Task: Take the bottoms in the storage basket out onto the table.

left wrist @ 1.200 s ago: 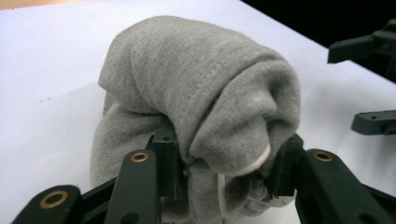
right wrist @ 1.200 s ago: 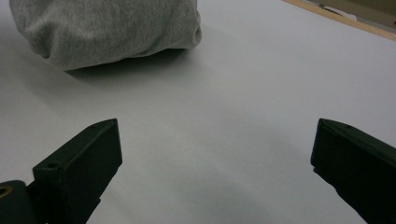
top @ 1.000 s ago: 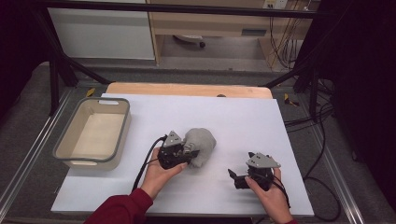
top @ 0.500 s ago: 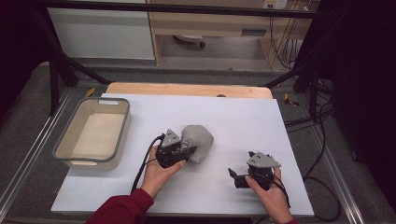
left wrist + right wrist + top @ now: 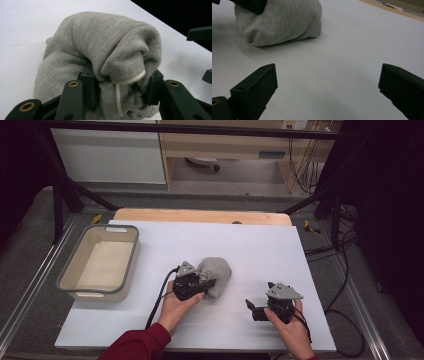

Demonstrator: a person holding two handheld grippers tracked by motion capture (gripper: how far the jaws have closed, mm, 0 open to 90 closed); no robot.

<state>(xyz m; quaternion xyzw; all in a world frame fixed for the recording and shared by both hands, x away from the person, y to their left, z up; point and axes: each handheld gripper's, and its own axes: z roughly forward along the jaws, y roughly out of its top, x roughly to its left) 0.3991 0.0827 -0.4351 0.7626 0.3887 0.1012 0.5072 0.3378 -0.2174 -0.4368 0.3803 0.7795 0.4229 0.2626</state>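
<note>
Grey knit bundle (image 5: 100, 57): frame centre, pinched by my left gripper (image 5: 120, 87).
Right gripper (image 5: 324, 92): spread, idle.
Beige tub (image 5: 67, 279): left, unfilled; transfer remains.

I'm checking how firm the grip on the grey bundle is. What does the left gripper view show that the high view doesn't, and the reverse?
Left gripper view: the left tool has its jaws pressed into the fabric on both sides of the grey garment bundle, and a white drawstring hangs between them.

High view: the beige bin at the table's left, the right tool apart from the bundle, and the person's hands and red sleeve.

Both: the bundle resting on the white table, clamped by the left tool.
</note>
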